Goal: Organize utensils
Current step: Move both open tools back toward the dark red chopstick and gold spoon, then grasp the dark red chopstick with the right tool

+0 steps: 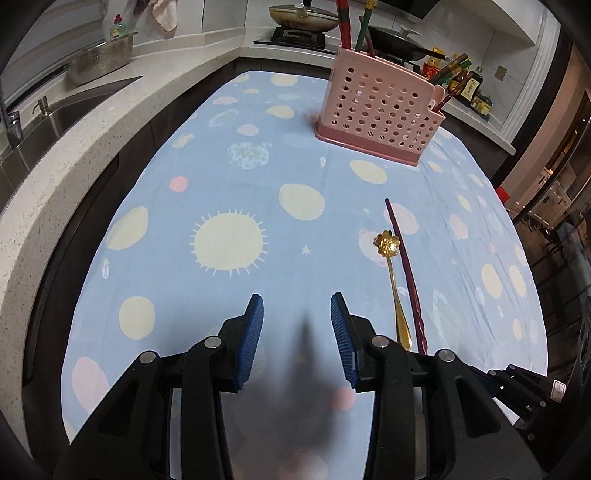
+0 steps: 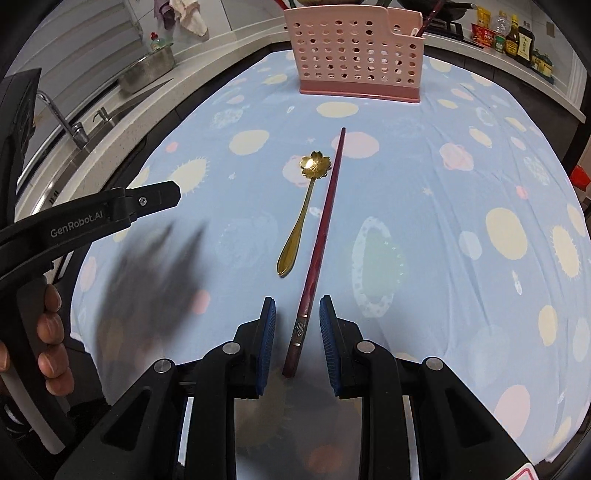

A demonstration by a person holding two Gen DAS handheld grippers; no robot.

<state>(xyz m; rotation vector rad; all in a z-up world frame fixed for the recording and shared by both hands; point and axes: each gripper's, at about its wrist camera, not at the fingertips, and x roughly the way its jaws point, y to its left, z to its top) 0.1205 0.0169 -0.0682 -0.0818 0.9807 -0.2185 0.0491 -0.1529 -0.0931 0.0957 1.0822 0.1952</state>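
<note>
A dark red chopstick [image 2: 321, 236] lies on the blue patterned cloth, its thick end between the pads of my open right gripper [image 2: 297, 314], untouched. A gold flower-headed spoon [image 2: 301, 218] lies just left of it. Both show in the left wrist view, the spoon [image 1: 393, 280] and chopstick [image 1: 406, 273] to the right of my open, empty left gripper [image 1: 297, 314]. A pink perforated utensil holder [image 1: 380, 107] stands at the far end with several chopsticks in it; it also shows in the right wrist view [image 2: 356, 55].
The table is covered by a blue cloth [image 1: 236, 177]. A counter with a sink [image 1: 55, 114] runs along the left. A stove with pans [image 1: 303, 18] and bottles [image 2: 517, 37] are behind. The left gripper's body [image 2: 92, 218] reaches in from the left.
</note>
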